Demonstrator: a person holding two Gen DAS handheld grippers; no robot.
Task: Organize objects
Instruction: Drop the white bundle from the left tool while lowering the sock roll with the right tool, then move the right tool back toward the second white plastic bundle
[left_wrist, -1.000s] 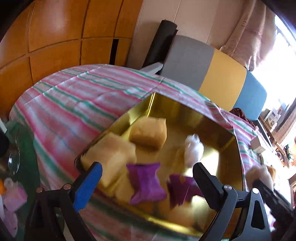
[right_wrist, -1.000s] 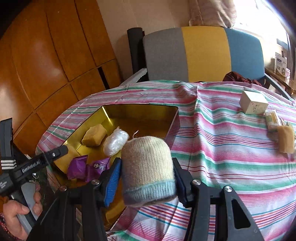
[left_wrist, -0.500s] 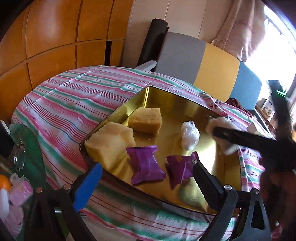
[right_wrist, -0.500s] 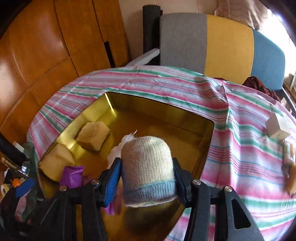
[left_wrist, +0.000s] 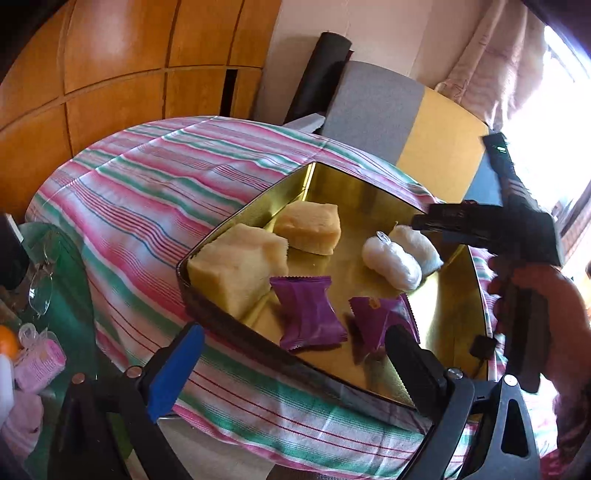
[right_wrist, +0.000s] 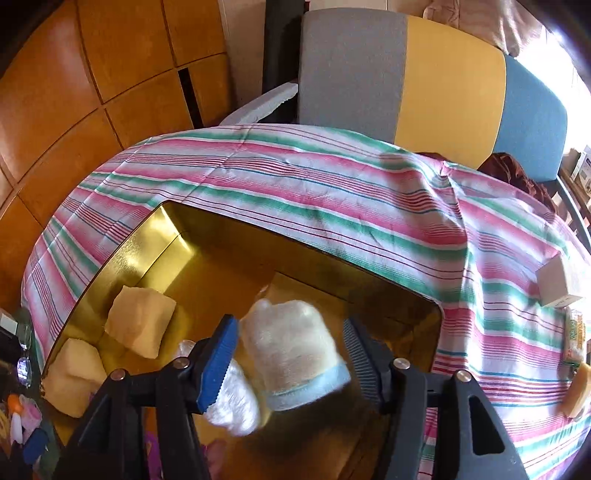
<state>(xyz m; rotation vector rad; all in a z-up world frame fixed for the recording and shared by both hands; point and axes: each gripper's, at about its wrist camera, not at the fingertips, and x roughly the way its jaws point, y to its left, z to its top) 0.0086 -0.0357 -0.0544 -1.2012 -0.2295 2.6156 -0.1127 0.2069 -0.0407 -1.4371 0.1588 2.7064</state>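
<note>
Release is under way on my right gripper (right_wrist: 290, 356): its jaws are opening, and the rolled cream sock (right_wrist: 291, 350), clamped between them half a second ago, now sits loose with a clear gap to the right pad, tilting down over the gold tin (right_wrist: 155, 236) beside the white bundle (right_wrist: 231, 398). I judge this item is almost delivered, joining the yellow sponges (left_wrist: 310, 227) and purple packets (left_wrist: 306, 312). My left gripper (left_wrist: 295, 363) hovers with jaws apart and empty, the tin just beyond them.
</note>
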